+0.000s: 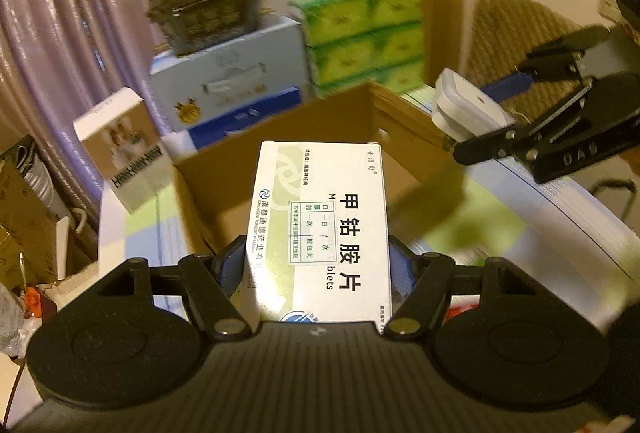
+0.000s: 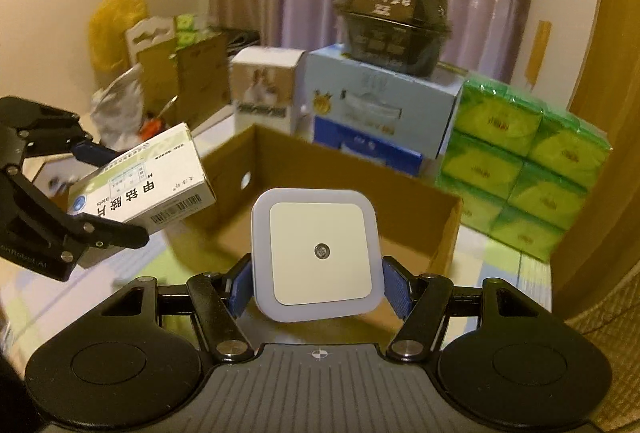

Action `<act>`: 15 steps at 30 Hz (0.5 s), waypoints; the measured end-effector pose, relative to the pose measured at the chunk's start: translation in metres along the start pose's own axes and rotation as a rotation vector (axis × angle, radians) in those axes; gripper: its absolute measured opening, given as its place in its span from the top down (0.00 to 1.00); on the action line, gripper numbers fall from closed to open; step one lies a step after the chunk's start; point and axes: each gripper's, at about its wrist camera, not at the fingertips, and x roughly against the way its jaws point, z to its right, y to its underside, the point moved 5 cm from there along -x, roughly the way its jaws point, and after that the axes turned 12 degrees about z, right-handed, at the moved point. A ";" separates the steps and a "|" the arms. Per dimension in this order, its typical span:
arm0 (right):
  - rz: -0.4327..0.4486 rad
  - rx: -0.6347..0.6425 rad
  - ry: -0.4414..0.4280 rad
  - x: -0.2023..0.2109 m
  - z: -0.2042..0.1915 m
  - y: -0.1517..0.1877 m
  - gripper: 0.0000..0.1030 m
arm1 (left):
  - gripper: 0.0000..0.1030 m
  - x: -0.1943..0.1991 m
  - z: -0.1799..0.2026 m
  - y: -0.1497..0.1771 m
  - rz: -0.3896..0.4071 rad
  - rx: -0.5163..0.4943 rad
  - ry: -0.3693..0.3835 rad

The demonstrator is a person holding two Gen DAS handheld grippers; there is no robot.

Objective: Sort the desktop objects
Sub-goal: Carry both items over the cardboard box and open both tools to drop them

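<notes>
Holding the medicine box point(image 1: 320, 229) clamped in my left gripper point(image 1: 318, 265) and the night light point(image 2: 316, 253) in my right gripper point(image 2: 316, 285), both raised near the open cardboard box point(image 2: 360, 177), presumably for dropping in.

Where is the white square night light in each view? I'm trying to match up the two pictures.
Left wrist view: white square night light at upper right, held by the right hand-held gripper.
Right wrist view: centre, between the blue pads.
Shared landmark: open brown cardboard box beyond it.
</notes>
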 end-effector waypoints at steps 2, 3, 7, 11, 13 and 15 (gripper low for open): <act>0.001 -0.014 0.012 -0.020 0.007 -0.005 0.39 | 0.35 -0.017 -0.014 -0.007 0.005 0.017 -0.021; -0.001 -0.019 0.021 -0.030 0.012 -0.006 0.39 | 0.35 -0.027 -0.021 -0.010 0.006 0.031 -0.029; -0.025 -0.057 0.046 -0.065 0.029 -0.001 0.39 | 0.35 -0.068 -0.041 -0.017 0.002 0.074 -0.032; -0.064 -0.113 0.051 -0.096 0.044 0.010 0.39 | 0.35 -0.106 -0.050 -0.014 -0.025 0.122 -0.019; -0.092 -0.131 0.054 -0.110 0.049 0.018 0.39 | 0.35 -0.123 -0.052 -0.009 -0.041 0.148 -0.011; -0.115 -0.145 0.048 -0.120 0.051 0.024 0.39 | 0.35 -0.135 -0.053 -0.004 -0.056 0.165 -0.004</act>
